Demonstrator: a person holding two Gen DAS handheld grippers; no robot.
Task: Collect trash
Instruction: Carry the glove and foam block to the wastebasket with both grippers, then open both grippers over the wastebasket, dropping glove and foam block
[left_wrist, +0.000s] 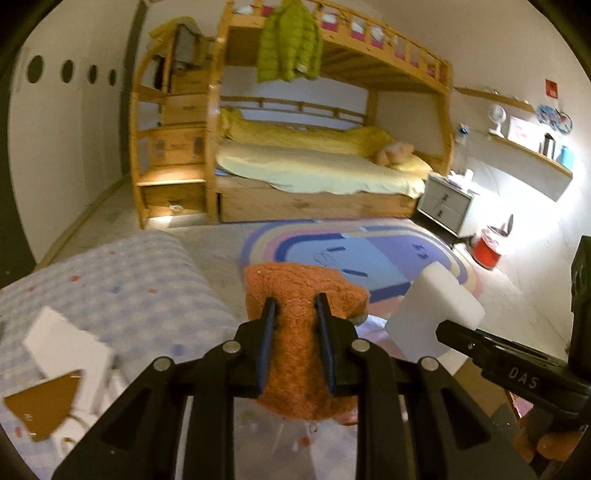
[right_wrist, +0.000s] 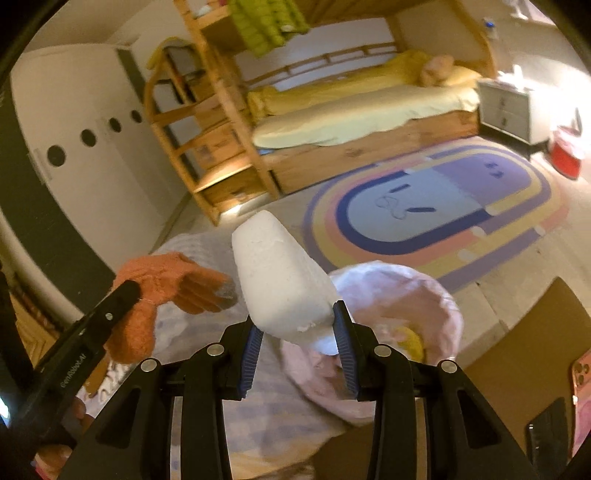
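A child's bedroom fills the background: a wooden bunk bed (left_wrist: 295, 122) with yellow bedding runs across the upper middle of both views, a green jacket (left_wrist: 288, 44) hangs from its top rail, and an oval striped rug (right_wrist: 436, 206) lies on the floor in front of it.

At the right edge of the left wrist view a red bin (left_wrist: 491, 247) with a light liner stands on the floor beside a white nightstand (left_wrist: 447, 206); what it holds is too small to tell. In the right wrist view, lower middle, a pink-lined basket (right_wrist: 439, 314) sits just behind the fingers, with something yellow inside, blurred.

The left gripper (left_wrist: 295, 314) has its jaws closed narrowly on an orange knitted glove (left_wrist: 295, 354), pinched between both pads at centre frame. The glove's long axis runs along the fingers: its cuff end bulges up and away toward the rug, the rest hangs down below the pads. Under it at lower left lies a blue checked cloth (left_wrist: 110, 288).

The right gripper (right_wrist: 298, 325) is closed partway on a white foam block (right_wrist: 284, 273), both blue pads pressed to its near end. The block's long axis tilts up and to the left, its far end pointing toward the bunk bed's steps, at centre frame above the basket's rim.
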